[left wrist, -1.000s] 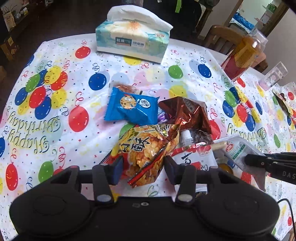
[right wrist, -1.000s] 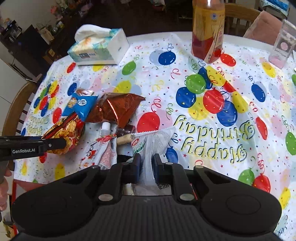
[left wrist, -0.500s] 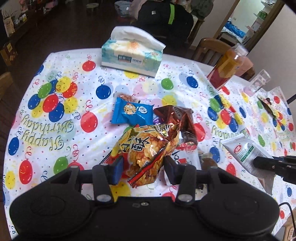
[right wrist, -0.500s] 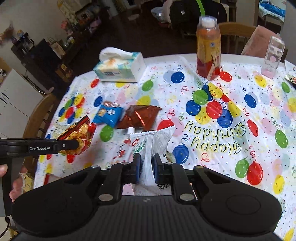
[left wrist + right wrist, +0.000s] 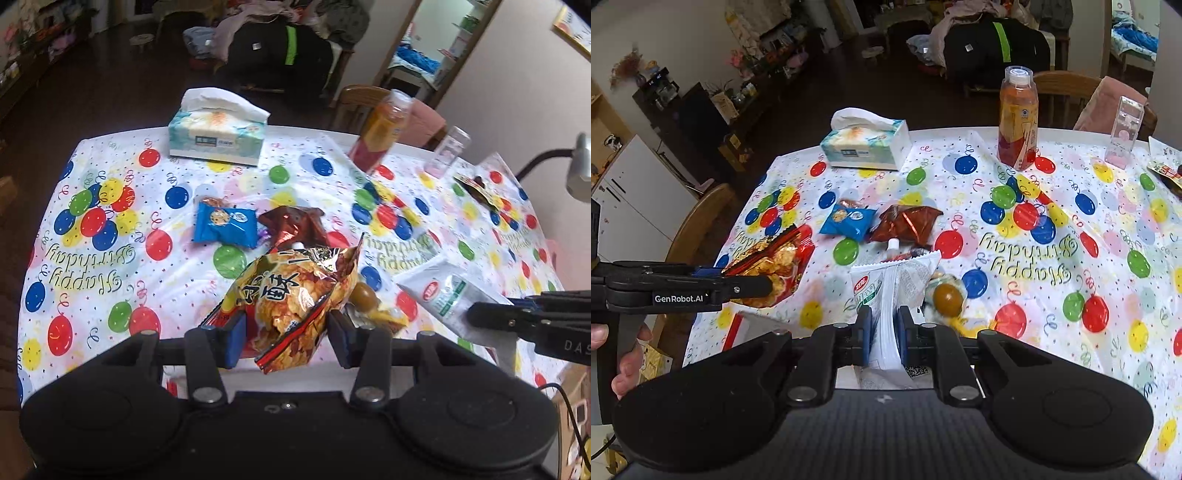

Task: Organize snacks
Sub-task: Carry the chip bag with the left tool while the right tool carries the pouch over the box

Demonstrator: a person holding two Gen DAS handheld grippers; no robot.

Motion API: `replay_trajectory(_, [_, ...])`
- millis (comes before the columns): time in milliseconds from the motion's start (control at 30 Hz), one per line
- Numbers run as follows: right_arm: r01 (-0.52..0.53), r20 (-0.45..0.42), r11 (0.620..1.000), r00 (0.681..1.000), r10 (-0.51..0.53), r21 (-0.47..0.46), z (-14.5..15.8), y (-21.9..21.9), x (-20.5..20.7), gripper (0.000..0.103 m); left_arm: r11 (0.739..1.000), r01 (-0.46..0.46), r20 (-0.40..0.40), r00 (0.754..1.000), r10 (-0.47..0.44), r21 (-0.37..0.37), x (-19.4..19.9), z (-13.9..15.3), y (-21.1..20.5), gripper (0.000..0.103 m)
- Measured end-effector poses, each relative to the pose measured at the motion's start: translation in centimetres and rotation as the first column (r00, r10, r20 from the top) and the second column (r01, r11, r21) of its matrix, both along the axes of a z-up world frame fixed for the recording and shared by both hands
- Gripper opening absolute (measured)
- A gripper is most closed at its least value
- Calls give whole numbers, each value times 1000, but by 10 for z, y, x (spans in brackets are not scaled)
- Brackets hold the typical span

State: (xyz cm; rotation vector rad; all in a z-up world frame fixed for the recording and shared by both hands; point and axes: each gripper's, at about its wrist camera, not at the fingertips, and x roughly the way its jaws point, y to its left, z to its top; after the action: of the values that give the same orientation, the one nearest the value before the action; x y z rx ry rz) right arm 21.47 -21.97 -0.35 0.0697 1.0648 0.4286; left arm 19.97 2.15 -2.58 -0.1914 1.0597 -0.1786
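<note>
Two snack packets held above the surface [image 5: 110, 258]

Left hand-held gripper [image 5: 288, 334] grasps an orange chip bag [image 5: 295, 295]; right hand-held gripper [image 5: 883, 338] clamps a white-green pouch [image 5: 886, 291].

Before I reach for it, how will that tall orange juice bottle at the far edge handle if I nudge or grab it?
The tall orange juice bottle with a white cap stands upright on a narrow base, so a high nudge would probably tip it. It looks nearly full, so likely heavy for its size. The glossy label may slip in the jaws, and the plastic balloon-print tablecloth could let it slide.
</note>
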Motion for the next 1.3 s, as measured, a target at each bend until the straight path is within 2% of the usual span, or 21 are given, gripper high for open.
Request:
replay_trajectory(267, [-1,3,1000,1000,1,4,7,6,-40,14,998,56,14,998,-56,-6,-37,12,-7,44])
replay_trajectory(500, [-3,-17,1000,1000,3,4,0,12,-71,14,995,96,6,995,-96,-13,-65,8,-13,44])
replay_trajectory(900, [23,-97,1000,995,-24,-16,-51,19,-105,14,989,144,-52,988,-142,21,-95,-31,-29,44])
replay_trajectory(1300, [48,-153,997,987,-57,-58,-95,27,-110,14,987,146,-127,982,-137,63,-101,-76,-38,44])
